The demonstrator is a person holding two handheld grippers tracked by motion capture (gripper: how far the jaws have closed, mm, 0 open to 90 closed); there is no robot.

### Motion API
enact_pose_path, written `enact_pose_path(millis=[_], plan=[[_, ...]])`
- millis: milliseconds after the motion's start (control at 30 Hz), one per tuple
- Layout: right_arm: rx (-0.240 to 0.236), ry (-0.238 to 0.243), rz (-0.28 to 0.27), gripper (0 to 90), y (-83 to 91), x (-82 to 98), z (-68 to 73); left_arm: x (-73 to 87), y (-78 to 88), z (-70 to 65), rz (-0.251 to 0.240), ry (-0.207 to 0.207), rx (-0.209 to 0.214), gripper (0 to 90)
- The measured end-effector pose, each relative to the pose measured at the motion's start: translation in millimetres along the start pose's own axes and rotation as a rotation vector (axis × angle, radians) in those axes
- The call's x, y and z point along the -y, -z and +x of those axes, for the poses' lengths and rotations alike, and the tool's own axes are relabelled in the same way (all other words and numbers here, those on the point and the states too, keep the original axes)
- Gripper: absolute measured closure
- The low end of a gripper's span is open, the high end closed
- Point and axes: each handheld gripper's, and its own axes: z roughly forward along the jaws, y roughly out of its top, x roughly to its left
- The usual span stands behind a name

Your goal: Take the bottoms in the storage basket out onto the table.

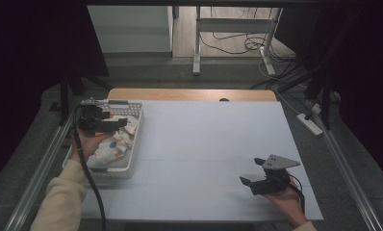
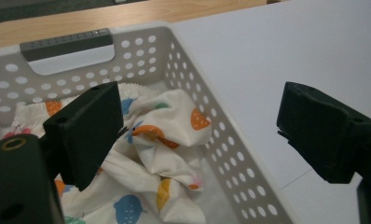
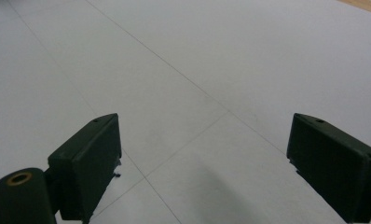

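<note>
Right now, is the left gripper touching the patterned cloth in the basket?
Apart. The left gripper view shows the left gripper open above the cloth, nothing between its jaws.

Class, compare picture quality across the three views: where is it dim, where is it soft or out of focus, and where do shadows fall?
High view: dim overall, dark surroundings, the basket and patterned cloth slightly soft. Left gripper view: brighter; cloth fairly sharp, near left gripper bulky and a little blurred. Right gripper view: even light on the white table, a faint shadow between the right gripper jaws.
</note>
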Motion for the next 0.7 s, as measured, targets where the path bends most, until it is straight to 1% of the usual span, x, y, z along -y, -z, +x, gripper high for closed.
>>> enact_pose_path(millis=[33, 100, 167, 200, 233, 533, 600, 700], plan=[[-0.001, 0.001, 0.0, 10.1, -0.2, 0.1, 0.0, 0.1, -3.1, 2.9, 0.011, 0.008, -0.003, 13.3], [-0.001, 0.002, 0.002, 10.1, -0.5, 0.1, 0.1, 0.0, -4.7, 4.2, 0.017, 0.011, -0.006, 13.3], [-0.001, 0.002, 0.002, 10.0, -0.5, 0.2, 0.1, -0.1, -9.7, 7.5, 0.033, 0.02, -0.012, 13.3], [-0.001, 0.002, 0.002, 10.0, -0.5, 0.2, 0.1, -0.1, -9.7, 7.5, 0.033, 0.02, -0.012, 13.3], [-0.001, 0.001, 0.002, 10.1, -0.5, 0.3, 0.2, 0.2, -13.0, 9.3, 0.04, 0.028, -0.008, 13.2], [0.001, 0.003, 0.009, 10.0, -1.3, 0.7, 0.4, -0.3, -22.1, 15.1, 0.073, 0.036, -0.024, 13.2], [0.007, 0.002, 0.006, 10.0, -1.1, 0.7, 0.2, 0.6, -24.9, 17.7, 0.078, 0.053, -0.02, 13.2], [0.005, -0.002, 0.009, 10.0, -1.1, 0.8, -0.3, 0.2, -26.9, 19.3, 0.089, 0.049, -0.03, 13.2]])
